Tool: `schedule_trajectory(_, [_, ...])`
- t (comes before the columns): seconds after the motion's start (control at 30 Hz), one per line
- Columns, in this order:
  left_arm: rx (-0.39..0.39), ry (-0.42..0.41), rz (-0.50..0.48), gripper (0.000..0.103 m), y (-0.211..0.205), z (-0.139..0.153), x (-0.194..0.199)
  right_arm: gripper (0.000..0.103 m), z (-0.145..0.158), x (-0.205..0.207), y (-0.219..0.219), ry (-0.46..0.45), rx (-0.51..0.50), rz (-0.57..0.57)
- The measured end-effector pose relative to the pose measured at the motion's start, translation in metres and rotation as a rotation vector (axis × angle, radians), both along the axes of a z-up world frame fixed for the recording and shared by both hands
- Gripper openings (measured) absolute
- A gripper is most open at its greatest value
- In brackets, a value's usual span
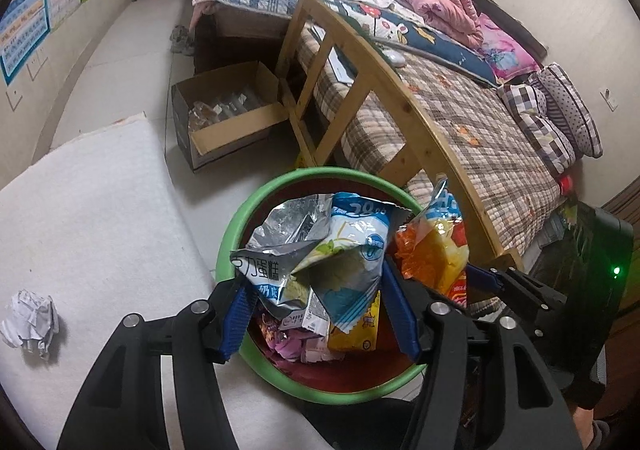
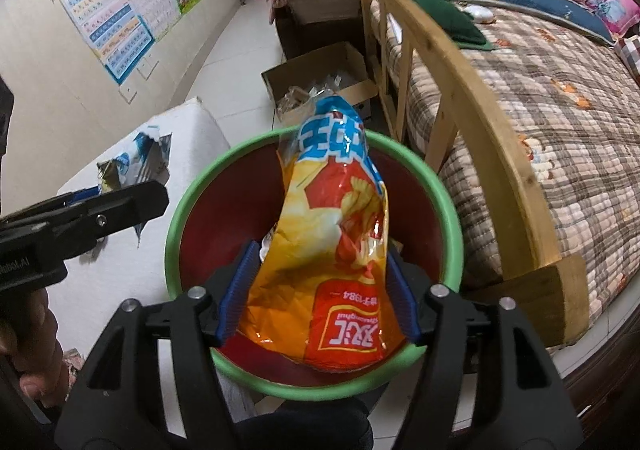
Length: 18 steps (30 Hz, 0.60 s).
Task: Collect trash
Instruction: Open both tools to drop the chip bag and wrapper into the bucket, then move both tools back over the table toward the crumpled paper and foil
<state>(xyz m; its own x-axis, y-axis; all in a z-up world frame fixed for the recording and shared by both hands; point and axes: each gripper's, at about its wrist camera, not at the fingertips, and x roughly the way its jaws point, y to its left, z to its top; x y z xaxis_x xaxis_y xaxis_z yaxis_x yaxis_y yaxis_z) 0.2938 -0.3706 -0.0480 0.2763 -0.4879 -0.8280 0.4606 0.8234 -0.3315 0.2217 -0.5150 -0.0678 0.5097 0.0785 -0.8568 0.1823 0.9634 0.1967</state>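
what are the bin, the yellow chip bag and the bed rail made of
Bin: likely moulded plastic, with a smooth green rim and glossy dark red inside.
Yellow chip bag: thin plastic film, shiny, creased and printed.
Bed rail: light wood, apparently varnished, with visible grain and knots.
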Motion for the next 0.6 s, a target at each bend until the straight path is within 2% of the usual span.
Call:
schedule_trajectory(0.07, [-0.002, 0.010, -0.011, 0.075, -0.002, -0.002, 0.001, 0.076, -0.001, 0.000, 0.002, 0.007, -0.010, 0.000])
schedule_trajectory(0.13, [-0.002, 0.003, -0.011, 0.078, -0.001, -0.002, 0.002, 0.081, -0.002, 0.000, 0.003, 0.012, -0.008, 0.005])
schedule_trajectory(0.2, [-0.012, 0.004, 0.003, 0.086, 0.003, -0.002, 0.002, 0.087, -0.002, -0.003, 0.004, 0.012, -0.012, 0.004])
schedule_trajectory(0.27, [-0.027, 0.001, 0.028, 0.095, 0.012, 0.001, 0.001, 0.089, 0.000, -0.005, 0.004, 0.008, -0.016, 0.001])
schedule_trajectory(0.4, [-0.050, 0.017, 0.045, 0.095, 0.027, 0.004, 0.002, 0.094, 0.005, -0.011, 0.005, 0.003, -0.025, -0.009])
schedule_trajectory(0.6, [-0.062, -0.028, 0.092, 0.095, 0.058, 0.024, -0.008, 0.094, 0.020, -0.023, 0.014, -0.014, -0.031, -0.004])
